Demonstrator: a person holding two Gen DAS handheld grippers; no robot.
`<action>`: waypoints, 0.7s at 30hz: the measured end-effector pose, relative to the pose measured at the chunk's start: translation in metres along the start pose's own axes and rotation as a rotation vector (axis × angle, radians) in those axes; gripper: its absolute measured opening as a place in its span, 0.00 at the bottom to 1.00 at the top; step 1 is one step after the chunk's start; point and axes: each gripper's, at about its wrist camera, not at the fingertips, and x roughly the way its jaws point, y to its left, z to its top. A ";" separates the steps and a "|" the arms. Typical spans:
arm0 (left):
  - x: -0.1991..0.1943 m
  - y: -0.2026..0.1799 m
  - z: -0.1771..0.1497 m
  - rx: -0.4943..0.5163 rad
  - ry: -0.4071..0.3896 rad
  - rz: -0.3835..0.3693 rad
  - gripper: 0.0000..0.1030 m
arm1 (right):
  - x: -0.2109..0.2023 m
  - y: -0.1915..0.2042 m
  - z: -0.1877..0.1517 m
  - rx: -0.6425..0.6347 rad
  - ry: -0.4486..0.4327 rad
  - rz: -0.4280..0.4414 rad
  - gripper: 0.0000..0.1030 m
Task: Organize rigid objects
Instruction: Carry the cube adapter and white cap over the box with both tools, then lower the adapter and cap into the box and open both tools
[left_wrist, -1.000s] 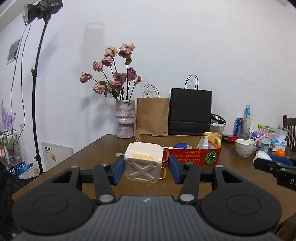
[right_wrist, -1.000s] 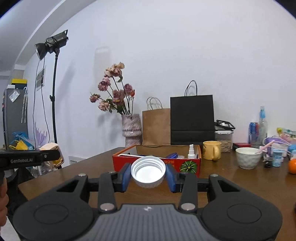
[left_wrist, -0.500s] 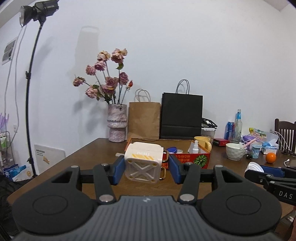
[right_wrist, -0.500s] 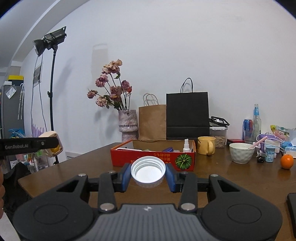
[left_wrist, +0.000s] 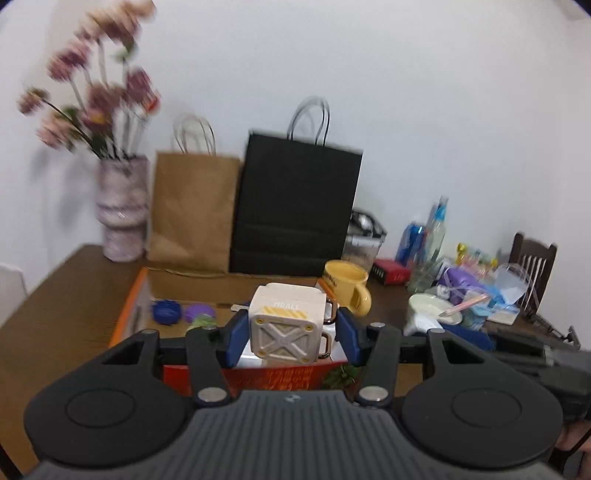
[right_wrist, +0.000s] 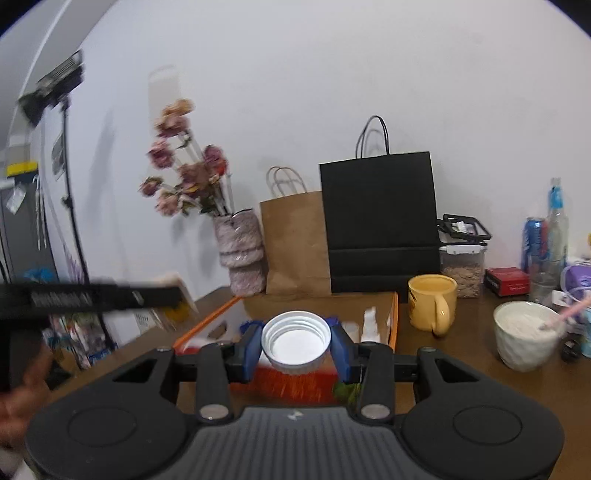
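Observation:
My left gripper (left_wrist: 291, 334) is shut on a cream cube-shaped case (left_wrist: 286, 325) with an X on its face and yellow stripes, held just above the near wall of the red-and-orange cardboard box (left_wrist: 133, 310). My right gripper (right_wrist: 295, 345) is shut on a white screw cap (right_wrist: 295, 341), open side facing me, above the same box (right_wrist: 210, 325). Blue and purple lids (left_wrist: 168, 312) lie inside the box. A small white spray bottle (right_wrist: 369, 325) stands in it.
A vase of pink flowers (left_wrist: 122, 214), a brown paper bag (left_wrist: 192, 210) and a black paper bag (left_wrist: 295, 206) stand behind the box. A yellow mug (right_wrist: 432, 308), a white bowl (right_wrist: 528, 338), bottles and clutter sit to the right on the wooden table (left_wrist: 66, 295).
Both grippers have moved forward and tilted down over the box, which now looms close below them. Each still holds its object. The view is motion-blurred.

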 end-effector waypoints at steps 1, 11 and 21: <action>0.021 0.003 0.007 -0.027 0.038 -0.006 0.50 | 0.019 -0.009 0.009 0.010 0.014 0.006 0.38; 0.189 0.013 0.021 -0.061 0.347 0.043 0.50 | 0.181 -0.082 0.042 0.080 0.180 -0.086 0.38; 0.249 0.009 0.000 -0.009 0.450 0.070 0.58 | 0.267 -0.087 0.020 0.032 0.319 -0.182 0.39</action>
